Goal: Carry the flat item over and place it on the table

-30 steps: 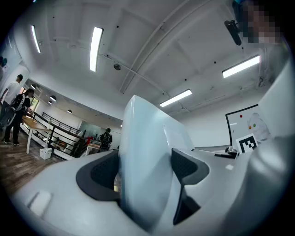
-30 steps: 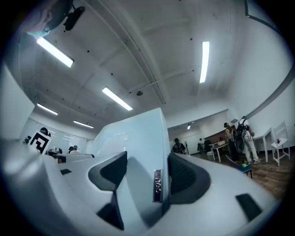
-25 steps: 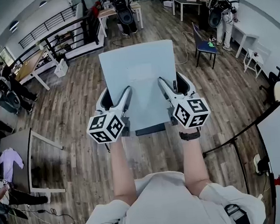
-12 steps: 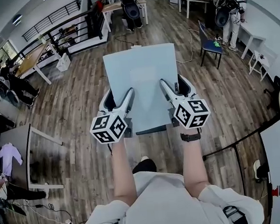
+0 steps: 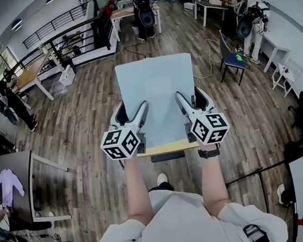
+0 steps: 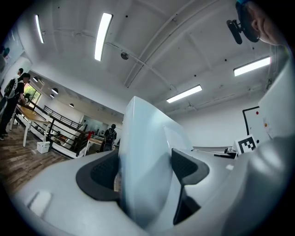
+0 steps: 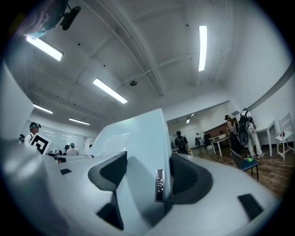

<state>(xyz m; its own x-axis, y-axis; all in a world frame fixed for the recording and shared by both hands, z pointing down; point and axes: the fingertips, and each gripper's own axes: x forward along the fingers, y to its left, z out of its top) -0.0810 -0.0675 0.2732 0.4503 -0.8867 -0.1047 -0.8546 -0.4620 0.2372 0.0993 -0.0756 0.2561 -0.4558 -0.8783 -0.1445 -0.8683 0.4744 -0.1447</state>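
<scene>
I hold the flat pale-blue panel [image 5: 157,86] in the air over the wooden floor [image 5: 84,122], out in front of the person's chest. My left gripper [image 5: 132,113] clamps its left side near the close edge, and my right gripper [image 5: 191,100] clamps its right side. Each pair of jaws presses on the sheet's two faces.
</scene>
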